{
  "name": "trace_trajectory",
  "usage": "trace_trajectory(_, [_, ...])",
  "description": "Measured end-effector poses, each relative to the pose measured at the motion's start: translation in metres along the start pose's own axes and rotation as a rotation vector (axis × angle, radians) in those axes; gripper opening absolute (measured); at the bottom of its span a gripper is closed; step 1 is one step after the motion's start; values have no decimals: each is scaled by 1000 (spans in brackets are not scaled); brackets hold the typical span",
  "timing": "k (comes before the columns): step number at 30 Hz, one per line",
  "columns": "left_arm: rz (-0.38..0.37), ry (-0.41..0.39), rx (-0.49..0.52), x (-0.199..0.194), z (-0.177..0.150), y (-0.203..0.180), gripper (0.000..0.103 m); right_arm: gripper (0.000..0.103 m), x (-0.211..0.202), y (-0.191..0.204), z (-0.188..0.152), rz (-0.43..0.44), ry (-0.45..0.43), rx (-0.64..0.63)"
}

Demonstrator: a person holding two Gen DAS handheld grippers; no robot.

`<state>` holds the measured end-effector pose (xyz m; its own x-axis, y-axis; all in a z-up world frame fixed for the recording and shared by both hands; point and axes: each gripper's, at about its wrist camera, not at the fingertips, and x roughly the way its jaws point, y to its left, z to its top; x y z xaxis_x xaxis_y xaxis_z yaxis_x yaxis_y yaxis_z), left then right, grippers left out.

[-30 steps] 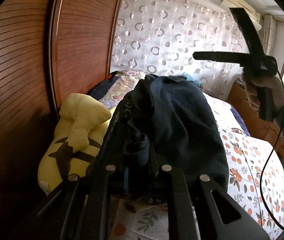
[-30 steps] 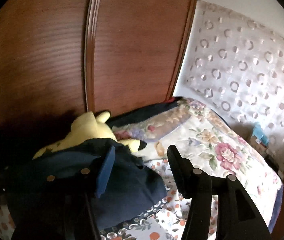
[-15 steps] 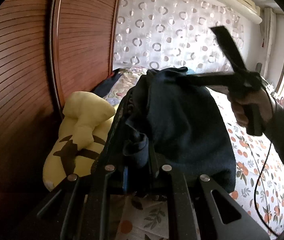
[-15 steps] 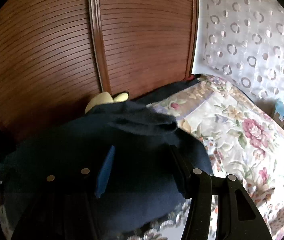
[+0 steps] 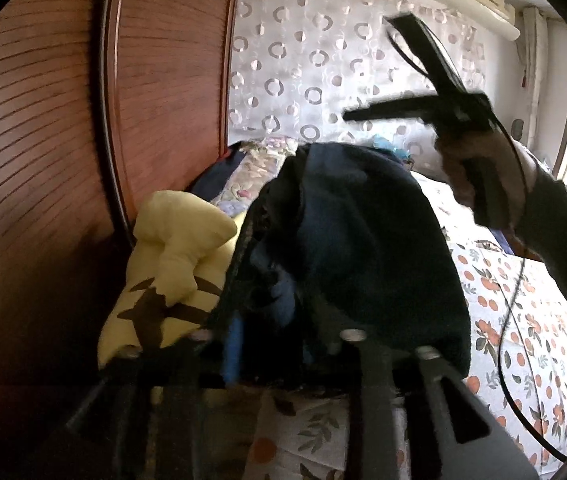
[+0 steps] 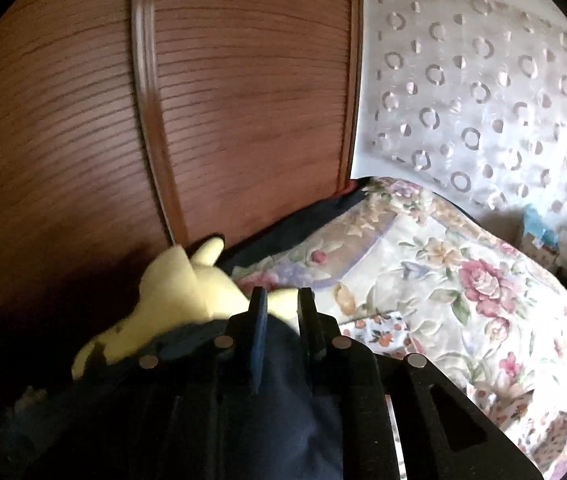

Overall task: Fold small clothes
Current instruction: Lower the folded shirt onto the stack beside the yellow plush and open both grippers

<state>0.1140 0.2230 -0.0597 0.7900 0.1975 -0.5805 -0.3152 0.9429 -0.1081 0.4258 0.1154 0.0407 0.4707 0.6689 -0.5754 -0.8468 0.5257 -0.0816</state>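
My left gripper (image 5: 279, 320): clamped on a bunched navy garment (image 5: 363, 248), lifted above the orange-print bedsheet (image 5: 523, 320). My right gripper (image 6: 279, 312): fingers nearly together, whether it pinches the cloth I cannot tell. Beside: yellow plush toy (image 5: 175, 264), wooden wardrobe (image 6: 243, 100).

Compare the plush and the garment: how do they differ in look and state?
The plush is pale yellow with dark markings; the garment is navy. The plush rests beside the wooden panel; the garment is held up, bunched in the left gripper. The plush keeps a stuffed shape; the garment droops limp. Both are soft fabric.
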Motion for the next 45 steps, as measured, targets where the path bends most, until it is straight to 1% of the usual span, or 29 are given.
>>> trace_trajectory(3, [2, -20, 13, -7, 2, 1, 64, 16, -17, 6, -23, 19, 17, -26])
trace_trajectory(4, [1, -27, 14, -10, 3, 1, 77, 16, -22, 6, -30, 26, 23, -31])
trace_trajectory(5, [-4, -45, 13, -14, 4, 1, 81, 16, -25, 6, -39, 36, 34, -35])
trace_trajectory(6, [-6, -53, 12, -17, 5, 1, 82, 16, -28, 3, -44, 37, 46, -37])
trace_trajectory(8, [10, -69, 14, -23, 7, 0, 86, 17, -29, 0, -54, 20, 58, -42])
trace_trajectory(10, [18, -87, 17, -30, 8, -2, 86, 18, -25, -4, -59, 15, 63, -21])
trace_trajectory(11, [21, -94, 19, -34, 8, -3, 86, 18, -21, -7, -56, 15, 67, -3])
trace_trajectory(12, [24, -98, 23, -37, 8, -4, 87, 19, -24, -8, -54, 8, 58, 9])
trace_trajectory(14, [31, -113, 32, -46, 7, -7, 87, 19, -39, -1, -55, -24, 12, 17])
trace_trajectory(15, [32, -116, 35, -50, 6, -8, 87, 19, -44, 3, -57, -27, 9, 14])
trace_trajectory(18, [69, -119, 49, -54, 4, -14, 87, 19, -72, 12, -65, -66, -8, 19])
trace_trajectory(21, [44, -121, 60, -61, 2, -21, 87, 19, -112, 22, -81, -102, -59, 36])
trace_trajectory(24, [27, -133, 86, -70, -3, -32, 87, 20, -149, 33, -105, -129, -83, 44])
trace_trajectory(27, [-11, -139, 101, -79, -7, -44, 87, 28, -172, 39, -131, -163, -92, 65])
trace_trajectory(28, [-24, -138, 107, -81, -8, -49, 87, 36, -183, 44, -139, -171, -93, 71])
trace_trajectory(29, [-36, -138, 115, -83, -10, -54, 87, 41, -194, 49, -148, -176, -96, 84])
trace_trajectory(31, [-60, -137, 131, -86, -12, -66, 87, 58, -214, 56, -161, -185, -107, 118])
trace_trajectory(34, [-96, -134, 155, -91, -19, -85, 87, 70, -242, 68, -181, -214, -112, 158])
trace_trajectory(36, [-119, -133, 168, -94, -23, -96, 87, 73, -259, 75, -192, -246, -117, 185])
trace_trajectory(39, [-156, -122, 186, -96, -30, -113, 87, 74, -281, 88, -211, -299, -109, 223])
trace_trajectory(41, [-172, -117, 200, -99, -35, -123, 87, 75, -294, 96, -221, -314, -111, 259])
trace_trajectory(45, [-213, -111, 207, -107, -44, -141, 87, 75, -316, 112, -230, -376, -117, 313])
